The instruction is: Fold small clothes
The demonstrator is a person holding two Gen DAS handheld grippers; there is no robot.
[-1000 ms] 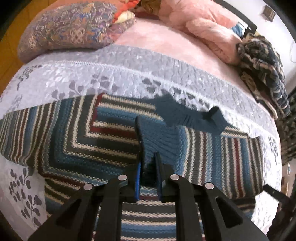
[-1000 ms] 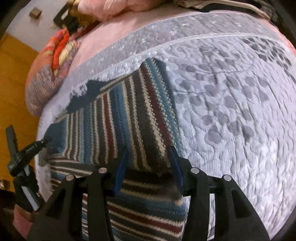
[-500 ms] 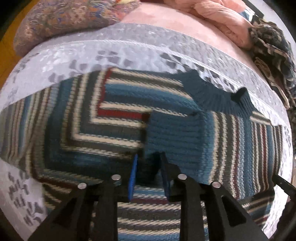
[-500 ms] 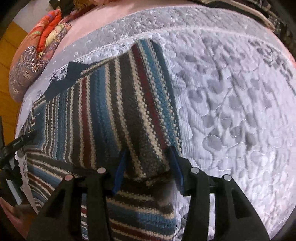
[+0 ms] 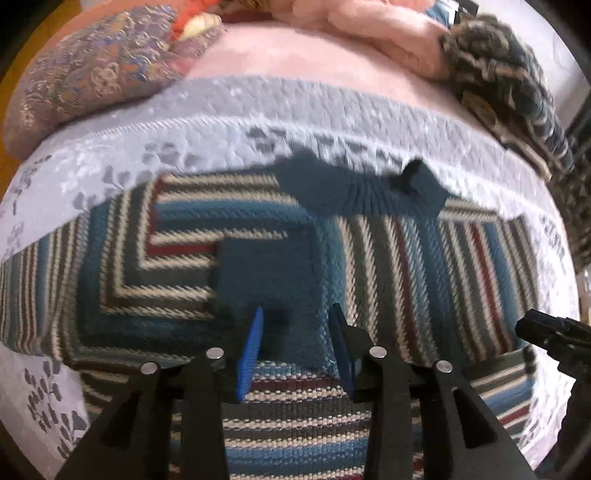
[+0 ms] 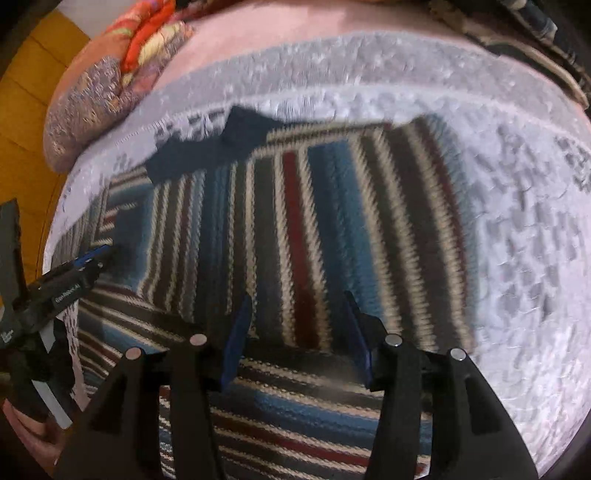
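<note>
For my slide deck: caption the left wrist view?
Open left gripper above striped sweater on grey bedspread.

We see a bed covered by a pale lilac quilt (image 5: 332,110) with a grey leaf print, and a pink sheet (image 5: 295,55) beyond it toward the top of the frame. At upper left lies a patterned purple pillow (image 5: 92,74); at upper right, a pink blanket (image 5: 388,33) and a dark checked cloth (image 5: 517,81). In the right wrist view, yellow wooden floor (image 6: 26,122) fills the left edge.
</note>
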